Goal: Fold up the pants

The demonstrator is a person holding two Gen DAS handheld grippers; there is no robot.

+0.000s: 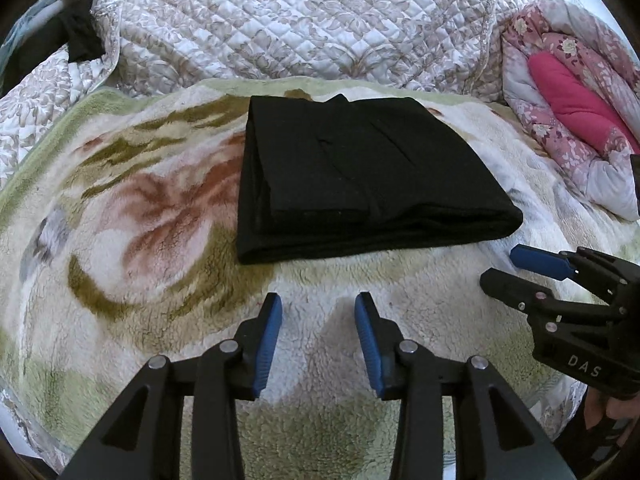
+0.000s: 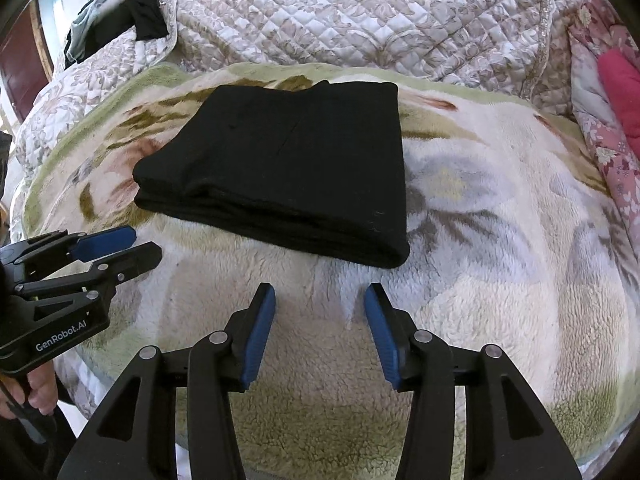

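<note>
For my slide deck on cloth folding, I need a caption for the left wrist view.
Black pants lie folded on a floral fleece blanket; the left gripper and right gripper hover open, apart from them.

The folded pants [image 1: 360, 176] lie on a fleece blanket [image 1: 140, 220] spread over the bed. Behind the blanket, at the far side, a quilt [image 1: 280, 20] is heaped up. To the right of the quilt lies a bundled comforter [image 1: 568, 120], touching the blanket's right edge. At the far left, behind the quilt's corner, some clothes [image 2: 120, 8] hang or lie in a pile. Both tongs hover over the near part of the blanket, before the pants and apart from them: the left tongs [image 1: 319, 312] before the pants' left half, the right tongs [image 2: 320, 304] before their right corner, nothing between the jaws of either.
</note>
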